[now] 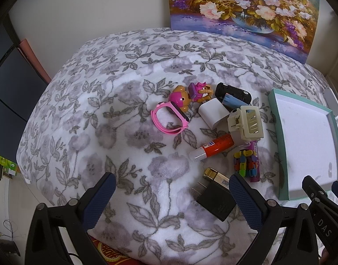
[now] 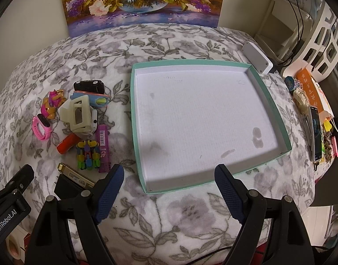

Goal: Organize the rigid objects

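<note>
Floral blanket (image 1: 102,110) holds the toy pile left of an empty tray (image 2: 268,101). Both grippers (image 1: 171,187) (image 2: 169,176) spread, holding nothing. Nearest charger (image 1: 215,201) looks stiff, probably light; pinch its flat sides.

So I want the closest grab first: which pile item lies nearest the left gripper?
The black plug adapter, prongs leftward, beside the left gripper's right fingertip.

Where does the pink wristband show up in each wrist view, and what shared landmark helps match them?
Left wrist view: pink wristband lies centre frame, left of the white charger block.
Right wrist view: pink wristband sits at far left, at the pile's left edge.
Shared landmark: the teal-rimmed tray, to the right of the pile in both views.
</note>
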Demonstrator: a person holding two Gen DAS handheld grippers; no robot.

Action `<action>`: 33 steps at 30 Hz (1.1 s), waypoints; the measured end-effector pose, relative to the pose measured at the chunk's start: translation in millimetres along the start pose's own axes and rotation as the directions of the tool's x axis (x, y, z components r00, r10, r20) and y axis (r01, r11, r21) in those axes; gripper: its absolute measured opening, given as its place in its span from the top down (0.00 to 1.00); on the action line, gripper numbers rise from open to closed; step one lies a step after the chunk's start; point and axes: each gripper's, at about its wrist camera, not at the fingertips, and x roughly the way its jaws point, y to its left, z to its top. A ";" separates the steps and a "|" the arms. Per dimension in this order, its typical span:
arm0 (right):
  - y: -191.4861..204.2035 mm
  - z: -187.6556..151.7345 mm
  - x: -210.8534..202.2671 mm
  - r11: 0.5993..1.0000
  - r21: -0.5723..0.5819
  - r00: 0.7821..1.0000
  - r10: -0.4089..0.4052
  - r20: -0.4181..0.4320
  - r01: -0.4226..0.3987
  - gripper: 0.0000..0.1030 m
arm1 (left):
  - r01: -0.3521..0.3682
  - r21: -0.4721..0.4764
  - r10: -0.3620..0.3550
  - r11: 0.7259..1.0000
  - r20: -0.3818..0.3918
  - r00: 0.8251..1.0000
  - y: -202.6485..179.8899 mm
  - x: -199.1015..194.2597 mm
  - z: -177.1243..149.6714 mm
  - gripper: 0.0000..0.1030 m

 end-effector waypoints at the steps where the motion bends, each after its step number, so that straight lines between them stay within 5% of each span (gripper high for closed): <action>1: 0.0 0.0 0.0 1.000 0.000 1.000 0.000 0.000 0.000 0.18 | 0.000 0.000 0.000 1.000 0.001 1.000 -0.1 -0.1 0.3 0.00; 21: -1.2 -0.5 4.3 1.000 0.014 1.000 -0.004 -0.022 0.005 0.18 | 0.008 0.019 -0.008 1.000 -0.022 1.000 -4.4 7.8 -1.3 0.00; 33: -12.3 4.1 16.5 0.999 0.049 0.997 -0.007 -0.075 0.010 0.18 | 0.071 0.199 -0.039 0.978 -0.157 0.987 -45.0 42.5 -19.1 0.06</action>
